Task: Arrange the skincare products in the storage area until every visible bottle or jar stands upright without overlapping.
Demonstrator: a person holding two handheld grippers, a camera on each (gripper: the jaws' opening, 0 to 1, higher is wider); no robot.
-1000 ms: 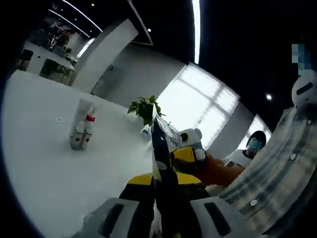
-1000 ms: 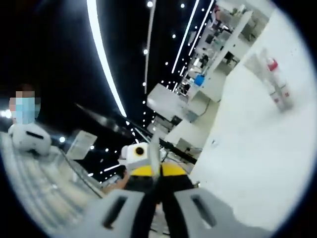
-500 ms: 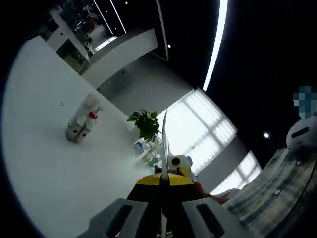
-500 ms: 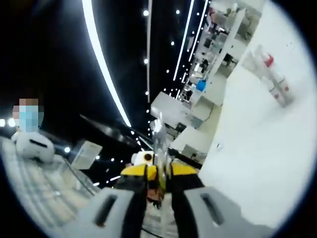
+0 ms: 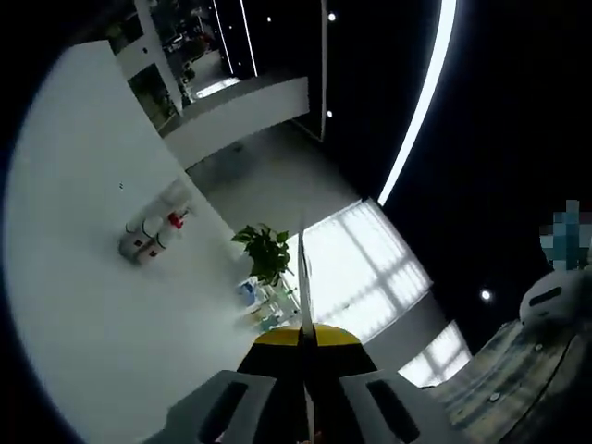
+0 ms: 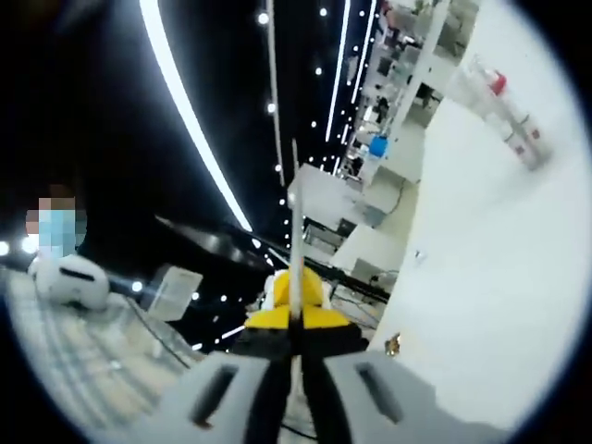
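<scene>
Two grippers are raised off the bench and pointed up toward the ceiling rather than at the work. In the left gripper view, the left gripper [image 5: 303, 370] has its jaws pressed together into a thin edge with nothing between them; a second ago the other gripper sat just ahead of it, and that is now gone from the view. In the right gripper view, the right gripper [image 6: 294, 365] is likewise closed tight and empty, and the picture has rolled a little further since a second ago, so the hands are still turning.

Farther out, the white bench [image 5: 83, 305] is mostly bare. The skincare bottles [image 5: 148, 236] form one tight cluster well apart from both grippers, the red-capped one touching its neighbours; in the right gripper view the same bottles [image 6: 504, 116] lie near the bench's far edge. Whether each stands upright I cannot tell, since both views tilt. Beyond them a potted plant [image 5: 264, 250] stands near a few small items at the bench's end.

Judged from this, no bottle is being handled, and both grippers would need to come back down toward the cluster.
</scene>
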